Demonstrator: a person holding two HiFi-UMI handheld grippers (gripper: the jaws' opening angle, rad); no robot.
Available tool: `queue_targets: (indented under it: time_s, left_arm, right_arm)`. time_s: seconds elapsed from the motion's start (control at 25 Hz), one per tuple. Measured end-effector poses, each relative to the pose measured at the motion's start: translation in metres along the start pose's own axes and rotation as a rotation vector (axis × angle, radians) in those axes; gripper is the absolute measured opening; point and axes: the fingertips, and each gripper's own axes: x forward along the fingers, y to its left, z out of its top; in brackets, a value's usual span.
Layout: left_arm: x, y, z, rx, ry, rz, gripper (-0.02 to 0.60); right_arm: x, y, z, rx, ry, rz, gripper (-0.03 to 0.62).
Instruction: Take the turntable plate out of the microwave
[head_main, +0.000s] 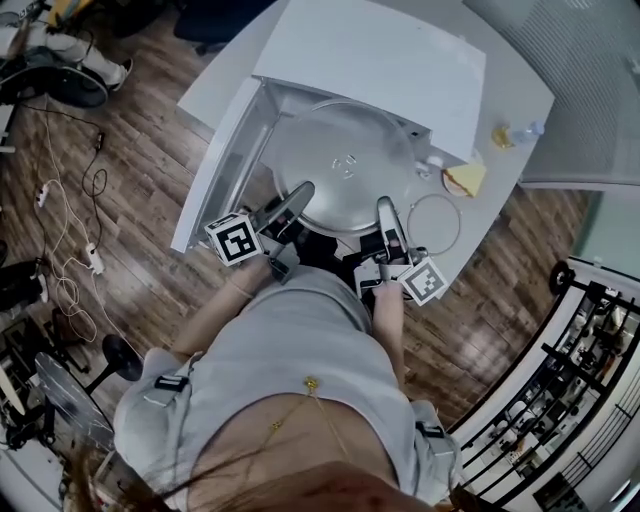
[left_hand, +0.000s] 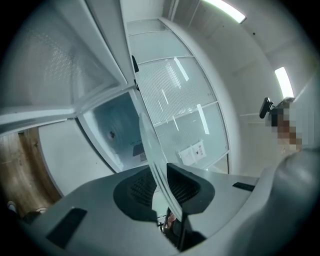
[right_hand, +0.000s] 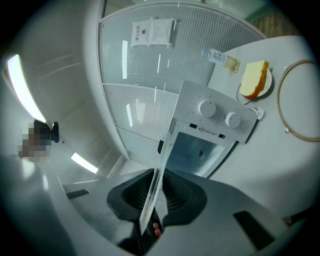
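Observation:
The round glass turntable plate (head_main: 345, 165) hangs in front of the open white microwave (head_main: 400, 60), carried by both grippers at its near rim. My left gripper (head_main: 298, 192) is shut on the rim's left side, my right gripper (head_main: 385, 208) on its right side. In the left gripper view the plate (left_hand: 150, 145) runs edge-on between the dark pads of that gripper (left_hand: 161, 189), with the microwave cavity (left_hand: 117, 132) behind it. In the right gripper view the plate's edge (right_hand: 162, 160) is pinched by that gripper (right_hand: 157, 196) below the control panel (right_hand: 215, 117).
The microwave door (head_main: 215, 165) stands open to the left. On the white table (head_main: 510, 90) to the right lie the roller ring (head_main: 435, 222), a yellow piece on a small dish (head_main: 465, 180) and a small bottle (head_main: 520, 133). Cables cover the wooden floor (head_main: 70, 230) at left.

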Motion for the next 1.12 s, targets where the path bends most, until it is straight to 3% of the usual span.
queue_targets:
  time_s: [0.64,0.84,1.12]
  left_arm:
    - [-0.004,-0.014,-0.002,0.000,0.011,-0.006,0.080]
    - [-0.003,-0.020,0.002,0.003,-0.008,-0.013,0.078]
    - [0.027,-0.015,0.023,0.001,-0.005,-0.033,0.078]
  right_arm:
    - [0.002,0.007,0.003,0.099,0.066,0.045,0.055]
    - [0.009,0.020,0.012,0.050,0.088,0.090,0.044]
    - [0.033,0.017,0.035,0.011,0.063,0.083,0.045]
